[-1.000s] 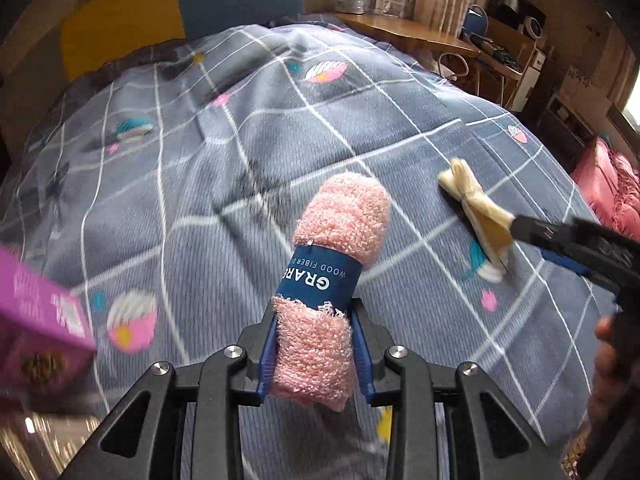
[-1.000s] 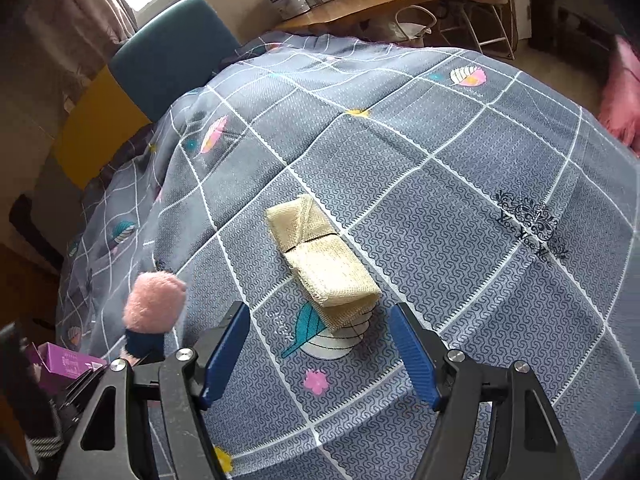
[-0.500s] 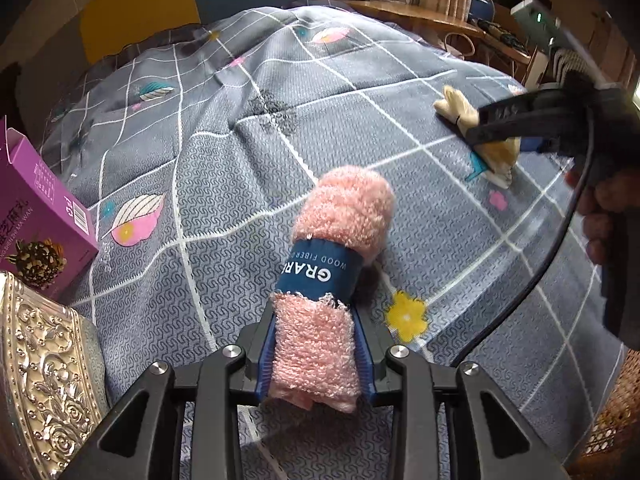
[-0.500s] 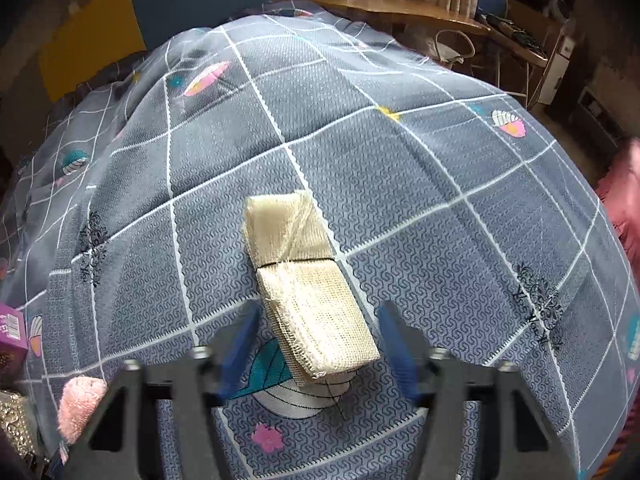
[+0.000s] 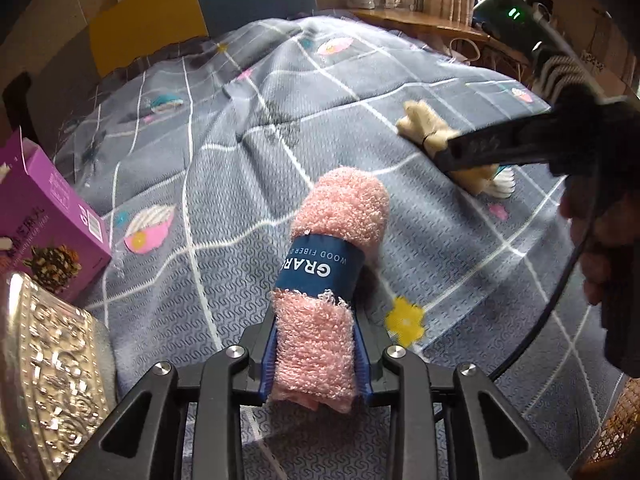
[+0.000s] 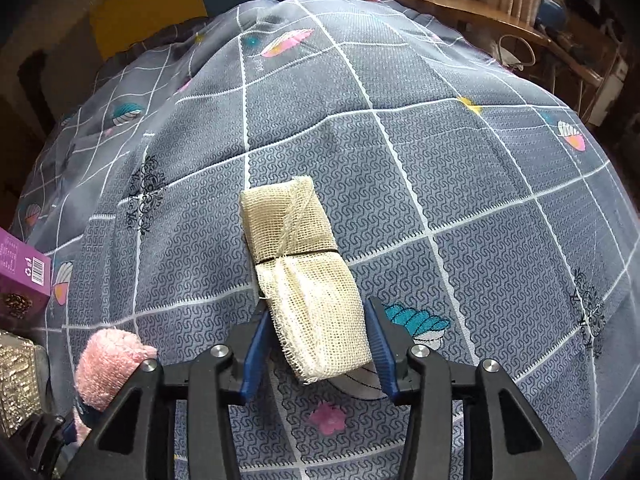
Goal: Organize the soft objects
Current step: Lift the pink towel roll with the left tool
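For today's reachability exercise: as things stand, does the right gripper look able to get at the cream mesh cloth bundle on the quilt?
Probably yes. The right gripper already straddles the near end of the cream mesh cloth bundle, its jaws having just been closing on either side. Nothing lies between them; the pink towel roll sits well off to the side.

Light: dim, soft | Shadows: faint | Edges: fisheye bend, dark corners | Focus: sharp

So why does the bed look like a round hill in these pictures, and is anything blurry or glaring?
Both wrist views use a fisheye lens, so the grid lines of the quilt bow outward and the corners go dark. Left wrist view: the pink towel roll is sharp, the embossed silver tin throws bright glints, and daylight glares at the right edge. Right wrist view: evenly lit and sharp on the cream mesh cloth.
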A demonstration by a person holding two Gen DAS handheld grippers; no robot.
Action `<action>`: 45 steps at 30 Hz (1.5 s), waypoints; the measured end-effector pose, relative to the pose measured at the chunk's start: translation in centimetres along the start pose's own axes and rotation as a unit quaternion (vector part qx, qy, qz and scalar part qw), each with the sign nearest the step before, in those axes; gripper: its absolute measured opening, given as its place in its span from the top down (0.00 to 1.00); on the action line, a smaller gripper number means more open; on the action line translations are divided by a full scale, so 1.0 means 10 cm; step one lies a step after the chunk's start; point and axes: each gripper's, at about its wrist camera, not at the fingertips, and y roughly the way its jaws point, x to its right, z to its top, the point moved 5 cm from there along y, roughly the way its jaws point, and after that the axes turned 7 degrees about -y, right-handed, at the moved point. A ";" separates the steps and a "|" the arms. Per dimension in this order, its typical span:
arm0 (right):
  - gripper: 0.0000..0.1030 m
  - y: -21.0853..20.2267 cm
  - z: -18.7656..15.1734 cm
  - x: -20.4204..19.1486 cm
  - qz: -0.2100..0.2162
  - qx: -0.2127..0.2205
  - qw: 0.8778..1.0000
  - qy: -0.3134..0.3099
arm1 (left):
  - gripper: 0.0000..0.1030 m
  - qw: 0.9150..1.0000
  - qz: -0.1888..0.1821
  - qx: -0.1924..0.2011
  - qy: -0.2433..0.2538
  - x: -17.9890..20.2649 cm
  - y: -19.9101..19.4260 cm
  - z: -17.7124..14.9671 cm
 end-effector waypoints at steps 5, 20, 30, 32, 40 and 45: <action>0.55 0.03 0.00 -0.07 -0.020 0.003 1.000 -0.023 | 0.70 1.000 -0.006 0.023 -0.004 -0.05 -0.28 0.18; 0.55 0.03 0.02 -0.10 -0.026 0.004 0.999 -0.031 | 0.70 0.993 0.003 0.116 0.016 -0.07 -1.00 0.64; 0.54 0.03 0.06 -0.07 -0.029 0.004 0.999 -0.032 | 0.70 0.989 0.009 0.142 0.034 -0.02 -1.22 0.71; 0.55 0.03 0.06 -0.07 -0.031 0.004 0.999 -0.034 | 0.70 0.989 0.012 0.143 0.040 -0.02 -1.23 0.73; 0.55 0.00 0.03 -0.09 -0.035 0.004 0.999 -0.036 | 0.70 0.995 0.003 0.098 0.024 -0.21 -1.07 1.00; 0.55 -0.02 0.02 -0.10 -0.037 0.005 0.999 -0.039 | 0.70 0.996 0.020 0.078 -0.037 -0.77 -0.99 1.37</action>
